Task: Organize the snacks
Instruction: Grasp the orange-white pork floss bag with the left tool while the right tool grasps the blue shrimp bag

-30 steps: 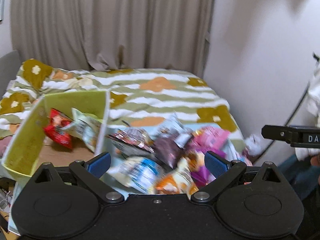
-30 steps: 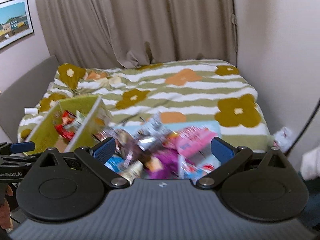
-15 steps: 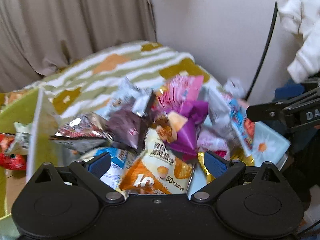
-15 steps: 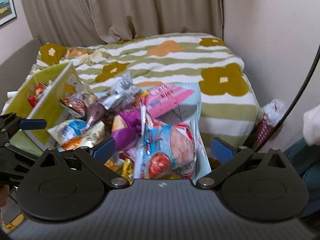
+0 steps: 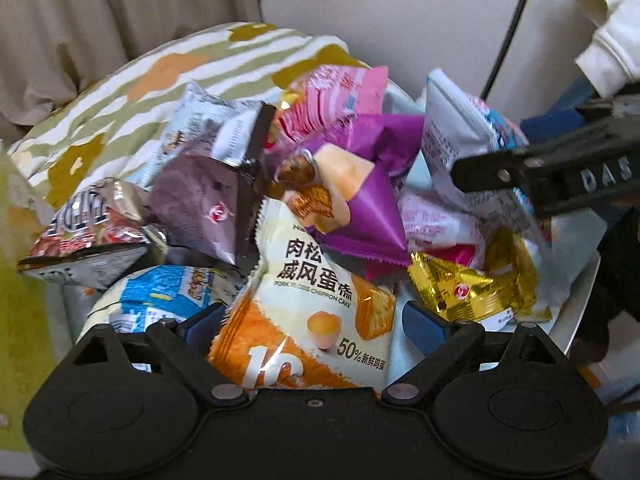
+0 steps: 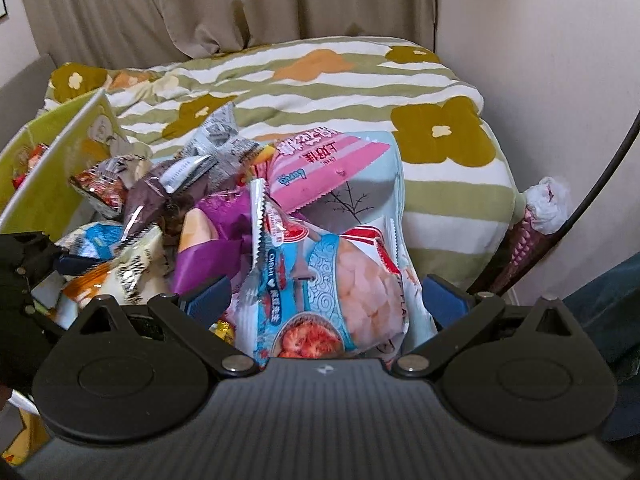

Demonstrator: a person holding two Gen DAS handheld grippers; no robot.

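- Bedspread [image 6: 320, 80], striped with big flowers, fills the twelve o'clock half of the right wrist view, under the curtain [image 6: 224, 4]; a second ago it filled far more of both views, so both cameras have dropped in close to the snacks.
- Green box [image 6: 52, 168] stands at nine o'clock in the right view with a red packet just showing inside; in the left view it has slid almost out of frame, so the sorting target seems to lie to the left of the heap.
- Snack heap [image 5: 320, 200] now fills the middle of both views, on a pale tray [image 5: 580, 320] whose rim shows at four o'clock; judged from this, picking is about to begin and most packets are still unsorted.
- Prawn-cracker bag [image 6: 344, 280], blue and white, lies at six o'clock in the right view, a pink packet [image 6: 320, 168] above it.
- Chiffon cake packet [image 5: 312, 308], orange and cream, sits at six o'clock in the left view, with a purple packet [image 5: 360, 200] at twelve and a gold packet [image 5: 472, 288] at three.
- Right gripper [image 6: 326, 300] is spread wide, straddling the prawn-cracker bag; whether the pads touch it I cannot tell.
- Left gripper [image 5: 310, 322] is likewise wide apart around the chiffon cake packet, clamped on nothing.
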